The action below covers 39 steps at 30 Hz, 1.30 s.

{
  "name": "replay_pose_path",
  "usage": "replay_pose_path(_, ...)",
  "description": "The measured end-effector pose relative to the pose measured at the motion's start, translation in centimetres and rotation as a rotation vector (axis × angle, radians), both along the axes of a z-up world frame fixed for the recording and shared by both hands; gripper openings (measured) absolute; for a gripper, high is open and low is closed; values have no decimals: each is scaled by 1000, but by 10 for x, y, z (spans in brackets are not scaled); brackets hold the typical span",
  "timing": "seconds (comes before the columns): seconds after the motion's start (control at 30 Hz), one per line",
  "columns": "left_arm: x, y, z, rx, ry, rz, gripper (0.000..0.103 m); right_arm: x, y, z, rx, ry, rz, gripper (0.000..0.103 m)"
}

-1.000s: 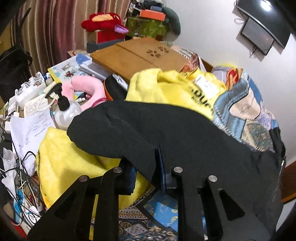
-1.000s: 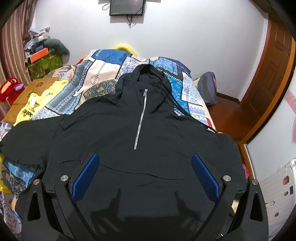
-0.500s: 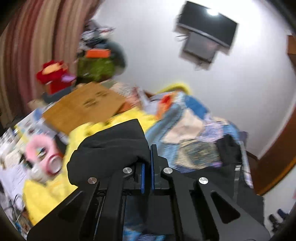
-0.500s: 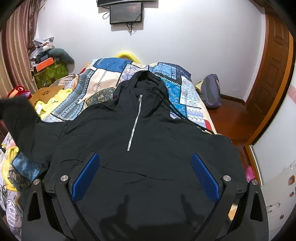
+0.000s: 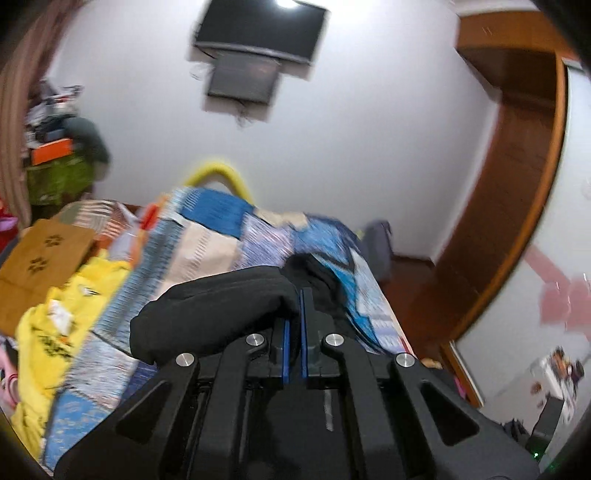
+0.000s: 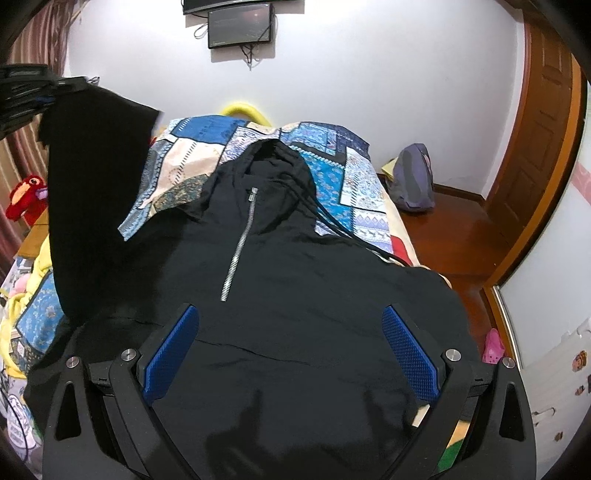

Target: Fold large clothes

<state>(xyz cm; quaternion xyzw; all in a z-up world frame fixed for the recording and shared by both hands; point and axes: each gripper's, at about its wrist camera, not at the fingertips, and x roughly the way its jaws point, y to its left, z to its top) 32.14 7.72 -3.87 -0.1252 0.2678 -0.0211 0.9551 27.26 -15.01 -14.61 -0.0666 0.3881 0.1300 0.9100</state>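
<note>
While the black hoodie point(image 6: 295, 280) lies face-up on the bed point(image 6: 354, 184), the left gripper point(image 5: 293, 325) has its jaws clamped on the raised sleeve point(image 6: 96, 177). The right gripper point(image 6: 291, 354) hovers, jaws apart. Risk: thin grip slips; sleeve drops crooked.

No legible text anywhere

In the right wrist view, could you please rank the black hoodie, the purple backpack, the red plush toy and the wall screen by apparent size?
1. black hoodie, by far
2. wall screen
3. purple backpack, close to the screen, so unsure
4. red plush toy, partly hidden by the lifted sleeve
</note>
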Motion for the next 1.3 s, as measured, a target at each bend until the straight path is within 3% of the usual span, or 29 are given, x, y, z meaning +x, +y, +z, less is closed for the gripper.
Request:
replay_pose_path(0.2,29,-72,-65,30,186,-188,3,5,-19,-12,-23,35,-30,99)
replay_pose_path(0.4,28,-133,-136,157,386,-355,3,7,-33,-26,-45,78,-48,99)
replay_pose_path(0.53,16,-150,-167,155,478,-433,5,6,-39,-34,-59,104,-58,99)
replay_pose_path(0.6,9,-155,-179,172,506,-457,8,5,-41,-36,-61,118,-59,99)
replay_pose_path(0.77,-9,-156,-201,189,601,-509,34,4,-40,-35,-72,130,-56,99)
replay_pose_path(1.0,-44,-113,-178,187,528,-474,48,8,-19,-27,-46,138,7,99)
replay_pose_path(1.13,-51,-65,-161,202,462,-368,51,10,9,-25,-45,140,69,99)
replay_pose_path(1.3,-57,2,-156,186,438,-217,51,12,55,-30,-102,134,169,99)
